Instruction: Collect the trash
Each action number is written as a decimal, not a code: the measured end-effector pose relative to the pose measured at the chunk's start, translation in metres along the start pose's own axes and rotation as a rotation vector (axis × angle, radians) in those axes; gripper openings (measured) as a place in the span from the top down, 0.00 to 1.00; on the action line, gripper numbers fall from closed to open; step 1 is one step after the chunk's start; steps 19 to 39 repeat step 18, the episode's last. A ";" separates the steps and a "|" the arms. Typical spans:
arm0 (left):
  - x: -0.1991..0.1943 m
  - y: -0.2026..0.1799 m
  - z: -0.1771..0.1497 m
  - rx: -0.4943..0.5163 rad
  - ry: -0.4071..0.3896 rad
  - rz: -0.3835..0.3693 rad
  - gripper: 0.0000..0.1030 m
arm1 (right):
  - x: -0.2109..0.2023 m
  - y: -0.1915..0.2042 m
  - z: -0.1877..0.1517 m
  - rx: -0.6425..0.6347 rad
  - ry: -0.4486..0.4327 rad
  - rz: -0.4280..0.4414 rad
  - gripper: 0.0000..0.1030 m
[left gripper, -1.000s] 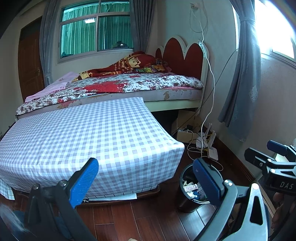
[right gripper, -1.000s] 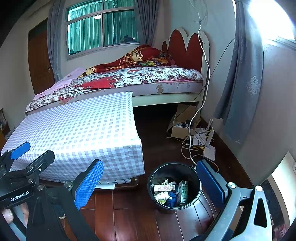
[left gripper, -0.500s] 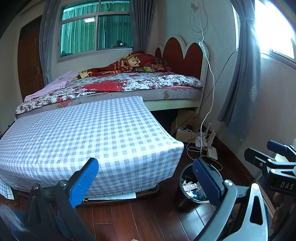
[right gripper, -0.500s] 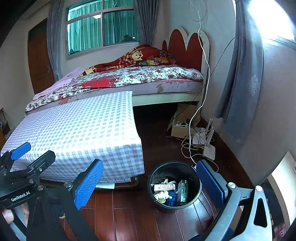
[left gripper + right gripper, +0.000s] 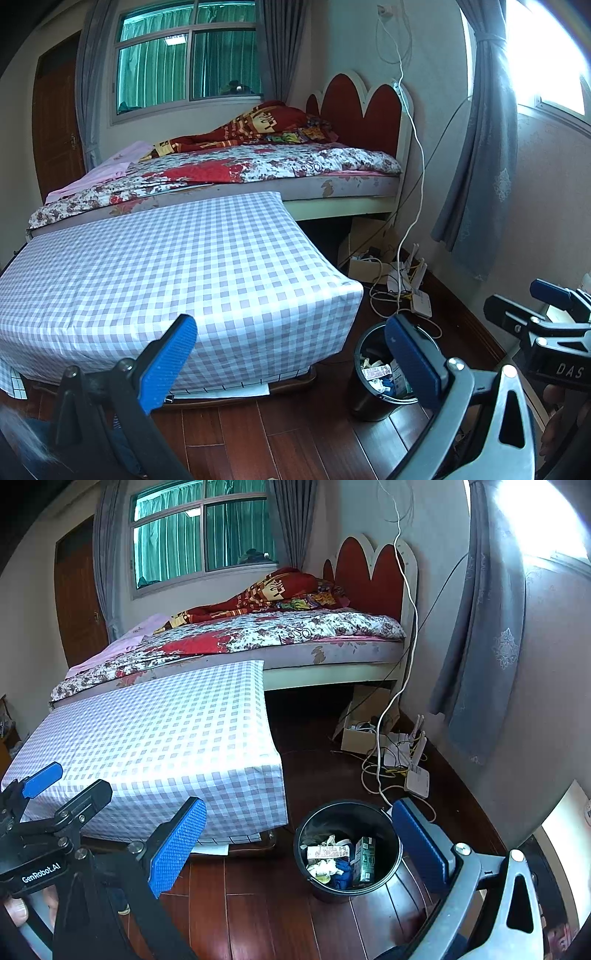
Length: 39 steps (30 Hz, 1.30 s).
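Note:
A black round trash bin (image 5: 347, 853) stands on the dark wooden floor by the corner of the checked table; it holds several pieces of trash (image 5: 332, 860), among them a green carton and crumpled paper. It also shows in the left wrist view (image 5: 373, 376), partly behind my left gripper's right finger. My left gripper (image 5: 291, 358) is open and empty, above the floor to the left of the bin. My right gripper (image 5: 299, 845) is open and empty, just in front of and above the bin. The right gripper also shows in the left wrist view (image 5: 546, 314), and the left gripper in the right wrist view (image 5: 55, 794).
A low table with a lilac checked cloth (image 5: 166, 280) fills the left. A bed (image 5: 240, 170) with a red headboard stands behind it. A cardboard box (image 5: 364, 727), white cables and a router (image 5: 417, 779) lie on the floor by the right wall, under a grey curtain (image 5: 480, 646).
Both views have barely shifted; the bin and both open grippers keep their places.

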<state>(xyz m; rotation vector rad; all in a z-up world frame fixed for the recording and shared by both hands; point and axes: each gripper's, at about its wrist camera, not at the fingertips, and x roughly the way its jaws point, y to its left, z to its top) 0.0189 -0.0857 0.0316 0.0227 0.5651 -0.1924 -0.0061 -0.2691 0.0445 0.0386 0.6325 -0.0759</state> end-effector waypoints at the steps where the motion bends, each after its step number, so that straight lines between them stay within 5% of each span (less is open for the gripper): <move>1: 0.000 0.000 0.000 0.001 -0.001 -0.001 0.01 | 0.000 0.000 0.000 0.000 -0.001 0.000 0.01; 39: 0.000 -0.002 0.003 0.035 -0.017 -0.040 0.01 | 0.000 -0.001 -0.001 0.002 0.000 -0.007 0.01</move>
